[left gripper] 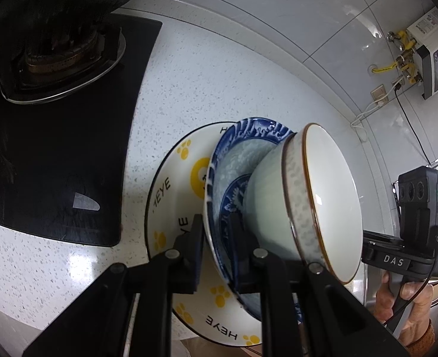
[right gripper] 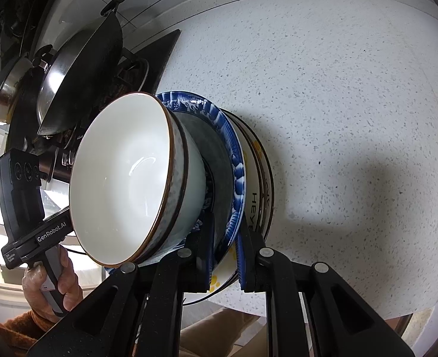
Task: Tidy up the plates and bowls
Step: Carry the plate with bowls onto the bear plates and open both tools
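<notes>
A white bowl (left gripper: 323, 196) with a brown rim sits in a blue patterned plate (left gripper: 233, 160). Under them lies a white plate (left gripper: 171, 184) with yellow paw prints and "HEYE" lettering, on the speckled counter (left gripper: 165, 83). My left gripper (left gripper: 216, 238) is shut on the blue plate's near rim. My right gripper (right gripper: 224, 247) is shut on the opposite rim of the blue plate (right gripper: 233, 160), the bowl (right gripper: 123, 178) to its left and the paw-print plate (right gripper: 254, 205) behind. The stack appears tilted in both views.
A black gas hob (left gripper: 58, 136) with a burner lies left of the plates. A wok (right gripper: 79, 80) and pots stand on the hob. The counter's front edge (right gripper: 323, 312) runs just under the plates. A tiled wall (left gripper: 278, 29) with a water heater stands behind.
</notes>
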